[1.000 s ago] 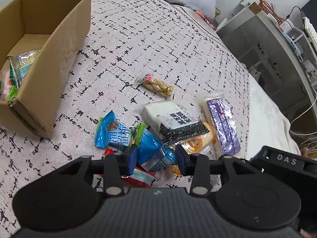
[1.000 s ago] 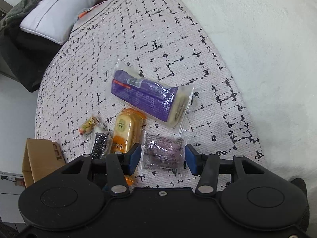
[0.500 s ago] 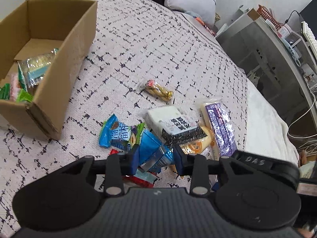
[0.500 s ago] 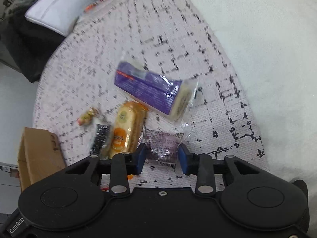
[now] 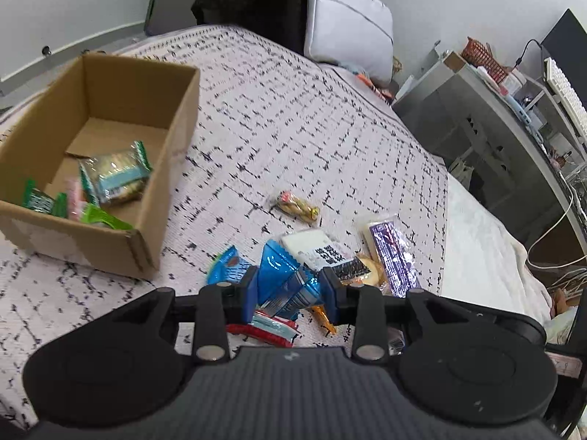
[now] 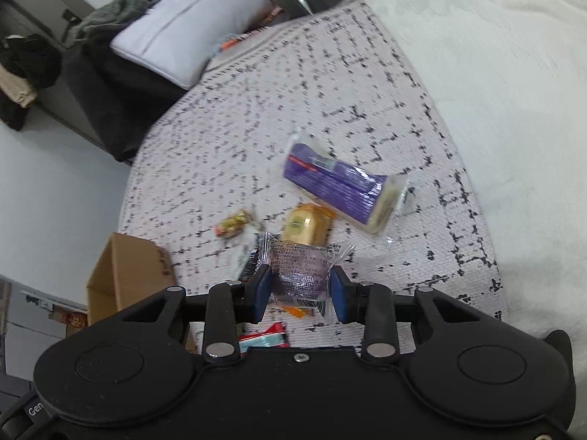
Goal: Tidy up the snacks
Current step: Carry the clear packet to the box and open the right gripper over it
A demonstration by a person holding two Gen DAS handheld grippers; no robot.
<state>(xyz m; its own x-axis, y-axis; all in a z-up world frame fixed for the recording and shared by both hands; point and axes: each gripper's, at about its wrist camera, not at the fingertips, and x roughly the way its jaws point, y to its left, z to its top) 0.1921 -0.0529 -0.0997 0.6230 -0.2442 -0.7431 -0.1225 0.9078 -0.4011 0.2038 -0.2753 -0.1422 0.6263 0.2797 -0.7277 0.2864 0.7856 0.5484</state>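
Left wrist: left gripper [image 5: 290, 289] clamps blue packet [image 5: 282, 278]; right gripper [image 6: 300, 289] clamps purple packet [image 6: 299, 271]. Pickup step done; next, carry both to box [image 5: 154, 198], up-left.

Little print is legible. White letters "Gen", cut off at the frame edge, mark the black plastic body of the right gripper [image 6: 300, 291] at its lower left corner. Black characters run across the white rectangular snack packet with a black band [image 5: 318, 253], too small to read. Printing on the clear purple-tinted wrapper [image 6: 299, 269] stays blurred.
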